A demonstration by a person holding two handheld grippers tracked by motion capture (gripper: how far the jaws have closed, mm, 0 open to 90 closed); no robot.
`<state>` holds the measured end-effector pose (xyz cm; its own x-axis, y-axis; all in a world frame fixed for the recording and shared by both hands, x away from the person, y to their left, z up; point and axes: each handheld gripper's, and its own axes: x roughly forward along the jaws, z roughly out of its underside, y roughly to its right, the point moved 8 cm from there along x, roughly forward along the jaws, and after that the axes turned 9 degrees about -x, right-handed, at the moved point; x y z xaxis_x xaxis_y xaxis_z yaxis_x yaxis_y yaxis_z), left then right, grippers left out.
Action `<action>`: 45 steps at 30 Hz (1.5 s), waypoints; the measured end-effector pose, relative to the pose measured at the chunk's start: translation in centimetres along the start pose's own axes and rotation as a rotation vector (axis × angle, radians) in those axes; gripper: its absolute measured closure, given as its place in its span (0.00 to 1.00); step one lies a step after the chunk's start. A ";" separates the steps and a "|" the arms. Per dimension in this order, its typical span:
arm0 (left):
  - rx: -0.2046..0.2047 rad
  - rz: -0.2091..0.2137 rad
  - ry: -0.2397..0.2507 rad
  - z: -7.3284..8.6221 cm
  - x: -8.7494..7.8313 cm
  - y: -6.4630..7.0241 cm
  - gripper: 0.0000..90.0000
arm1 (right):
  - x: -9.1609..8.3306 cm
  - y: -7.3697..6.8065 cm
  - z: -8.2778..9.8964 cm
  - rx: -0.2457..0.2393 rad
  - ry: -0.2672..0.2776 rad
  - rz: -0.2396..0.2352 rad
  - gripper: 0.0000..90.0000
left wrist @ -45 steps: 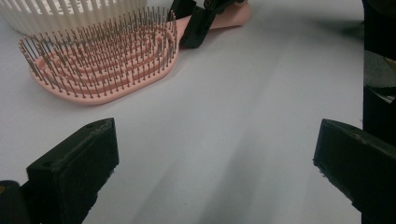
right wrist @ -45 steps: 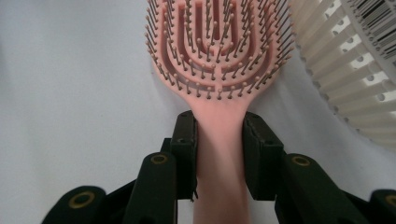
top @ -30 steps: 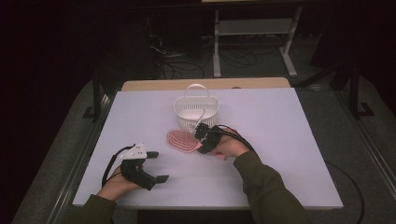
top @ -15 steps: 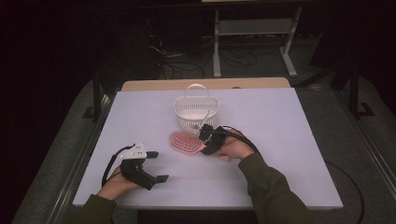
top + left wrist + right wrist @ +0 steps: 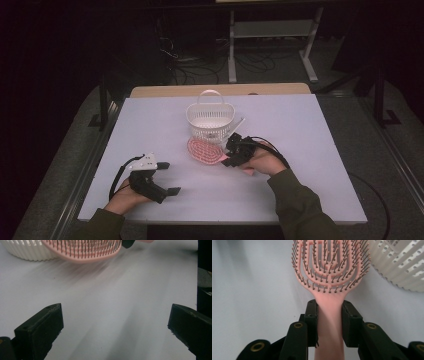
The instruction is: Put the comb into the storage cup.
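The right tongs (image 5: 329, 322) are clamping the pink hairbrush (image 5: 329, 267) by its handle, just beside the white basket (image 5: 211, 119). The left tongs (image 5: 116, 327) are standing apart over the tabletop (image 5: 310, 130), well away from that basket.

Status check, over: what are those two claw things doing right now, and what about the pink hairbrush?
Right gripper shut on hairbrush handle. Left gripper open, idle on table. Brush head beside white basket. Nothing between them.
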<state>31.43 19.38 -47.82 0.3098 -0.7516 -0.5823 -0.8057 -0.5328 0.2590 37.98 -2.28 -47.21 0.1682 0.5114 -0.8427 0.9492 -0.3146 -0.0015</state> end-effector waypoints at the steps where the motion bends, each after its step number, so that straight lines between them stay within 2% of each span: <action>1: -0.001 -0.002 0.002 0.0 0.0 0.0 0.00 | -0.2 0.0 0.1 0.006 0.010 -0.005 0.77; 5: 0.000 -0.003 0.000 0.0 0.0 -0.1 0.00 | -0.9 0.0 0.4 0.022 0.050 -0.016 0.77; 13: 0.000 -0.001 0.006 -0.1 -0.2 -0.1 0.00 | -2.7 0.2 1.6 0.053 0.117 0.013 0.77; 16: 0.000 -0.002 0.004 -0.1 -0.1 -0.1 0.00 | -3.1 0.1 2.0 0.064 0.130 0.016 0.77; 22: 0.002 -0.001 0.003 0.0 -0.1 0.0 0.00 | -4.3 0.3 3.1 0.098 0.193 0.018 0.77; 30: 0.003 -0.002 0.003 0.0 -0.1 0.0 0.00 | -5.3 0.1 4.0 0.118 0.242 0.026 0.77; 45: 0.004 -0.001 0.003 -0.1 0.0 0.1 0.00 | -6.6 -0.5 5.2 0.124 0.282 0.053 0.77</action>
<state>31.42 19.28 -47.75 0.3123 -0.7524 -0.5800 -0.8072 -0.5321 0.2556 35.03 -9.60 -44.47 0.3000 0.6877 -0.6611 0.9004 -0.4330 -0.0418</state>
